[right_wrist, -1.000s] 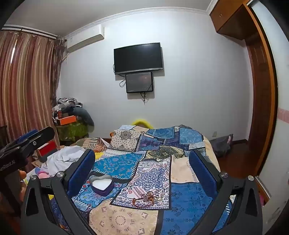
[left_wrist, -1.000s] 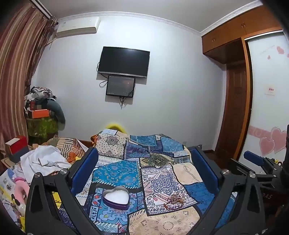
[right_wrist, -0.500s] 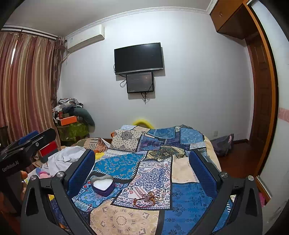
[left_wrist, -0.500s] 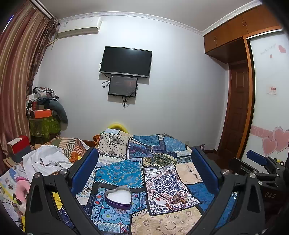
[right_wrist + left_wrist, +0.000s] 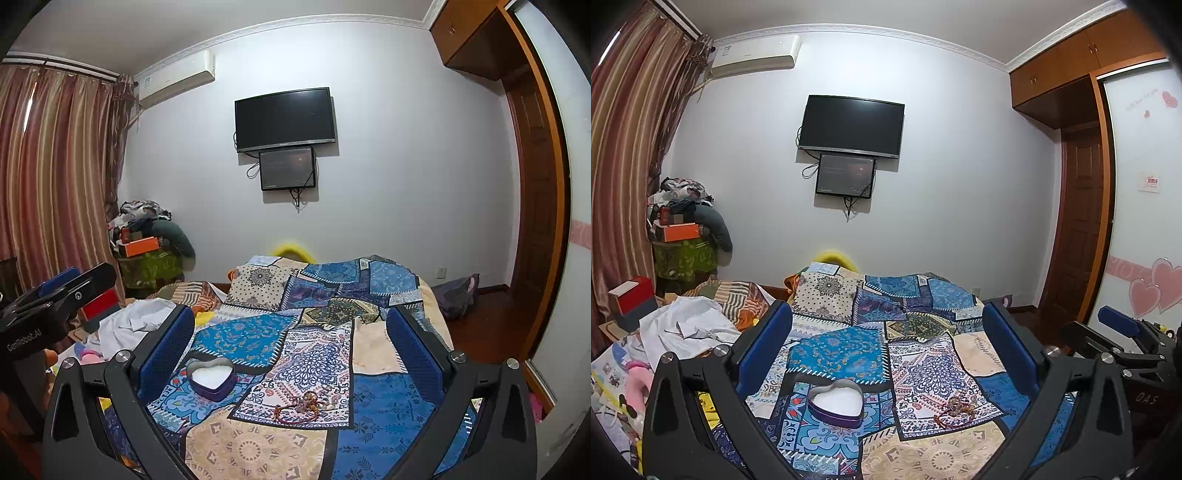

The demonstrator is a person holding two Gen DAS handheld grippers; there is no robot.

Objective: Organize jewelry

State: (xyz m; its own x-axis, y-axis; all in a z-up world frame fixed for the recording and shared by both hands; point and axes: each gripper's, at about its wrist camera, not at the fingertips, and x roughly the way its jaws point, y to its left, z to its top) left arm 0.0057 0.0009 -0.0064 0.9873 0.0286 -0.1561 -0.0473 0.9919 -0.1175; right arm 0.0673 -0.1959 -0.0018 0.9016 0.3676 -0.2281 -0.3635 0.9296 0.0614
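Observation:
A purple heart-shaped box (image 5: 835,402) with a white lining lies open on the patchwork bedspread (image 5: 849,343); it also shows in the right wrist view (image 5: 211,376). A small tangle of red and gold jewelry (image 5: 955,405) lies to its right, also in the right wrist view (image 5: 301,404). My left gripper (image 5: 886,343) is open and empty, held above the bed short of the box. My right gripper (image 5: 290,339) is open and empty, above the jewelry. The right gripper shows at the right edge of the left wrist view (image 5: 1123,332), and the left gripper at the left edge of the right wrist view (image 5: 55,299).
A heap of white cloth (image 5: 683,328) and toys lies left of the bed. A red box (image 5: 629,299) and a stack of clothes (image 5: 683,221) stand by the curtain. A TV (image 5: 851,125) hangs on the far wall. A wardrobe and a door stand at right.
Both grippers have tilted slightly; the box and jewelry sit a little lower and nearer in both views. Nothing was taken hold of.

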